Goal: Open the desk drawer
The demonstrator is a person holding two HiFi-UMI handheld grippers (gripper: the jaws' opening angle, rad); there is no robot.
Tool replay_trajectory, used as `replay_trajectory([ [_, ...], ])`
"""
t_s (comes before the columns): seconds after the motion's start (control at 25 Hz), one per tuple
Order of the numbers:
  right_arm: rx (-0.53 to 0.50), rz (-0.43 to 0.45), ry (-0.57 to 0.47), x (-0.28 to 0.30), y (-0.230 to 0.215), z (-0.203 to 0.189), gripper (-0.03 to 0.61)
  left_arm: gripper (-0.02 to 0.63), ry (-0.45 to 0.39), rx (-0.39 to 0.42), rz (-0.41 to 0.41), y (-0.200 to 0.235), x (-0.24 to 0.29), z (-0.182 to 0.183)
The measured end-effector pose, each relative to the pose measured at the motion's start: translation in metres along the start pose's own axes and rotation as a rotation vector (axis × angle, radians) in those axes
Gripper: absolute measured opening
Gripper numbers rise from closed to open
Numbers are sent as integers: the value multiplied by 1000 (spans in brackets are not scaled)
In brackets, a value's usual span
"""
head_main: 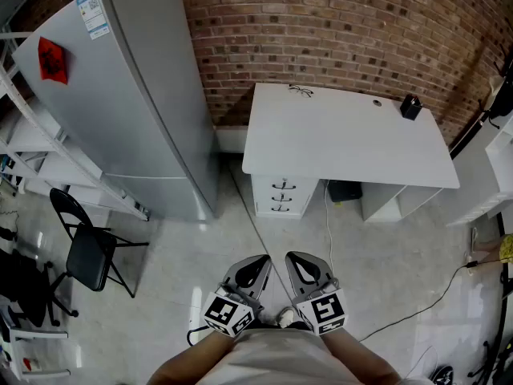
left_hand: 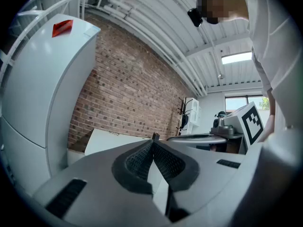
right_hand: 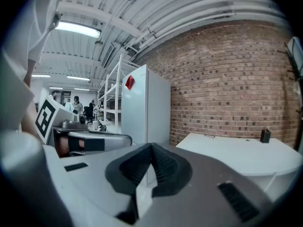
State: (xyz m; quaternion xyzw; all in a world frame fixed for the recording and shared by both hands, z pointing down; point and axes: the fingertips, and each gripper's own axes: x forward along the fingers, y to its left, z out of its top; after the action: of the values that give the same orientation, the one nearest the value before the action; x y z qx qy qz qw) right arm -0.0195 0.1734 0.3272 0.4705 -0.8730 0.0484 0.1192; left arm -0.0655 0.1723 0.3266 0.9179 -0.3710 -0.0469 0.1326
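Left gripper point(head_main: 258, 265) — jaws pressed together, nothing between them — hangs just beside the right gripper point(head_main: 295, 261), whose jaws are likewise closed and empty. The drawer stack point(head_main: 281, 196) sits shut under the near left corner of the desk point(head_main: 345, 135), well apart from both grippers.

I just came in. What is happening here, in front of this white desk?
A person stands back from the desk and holds one tool in each hand, close to the body. The left claw and the right claw are both shut and hold nothing. The three drawers under the desk, at the end nearer the fridge, are all closed. No claw has reached them yet.
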Motion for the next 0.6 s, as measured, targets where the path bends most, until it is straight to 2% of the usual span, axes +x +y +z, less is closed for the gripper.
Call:
replay_trajectory([
  [0.2,-2,0,7,3,5,3,15,8,4,-5,10,5,-6,6],
  [0.6,26,-22,-1,-7,2,-5,17,8,11,-16,-4,-2,-6,-5],
])
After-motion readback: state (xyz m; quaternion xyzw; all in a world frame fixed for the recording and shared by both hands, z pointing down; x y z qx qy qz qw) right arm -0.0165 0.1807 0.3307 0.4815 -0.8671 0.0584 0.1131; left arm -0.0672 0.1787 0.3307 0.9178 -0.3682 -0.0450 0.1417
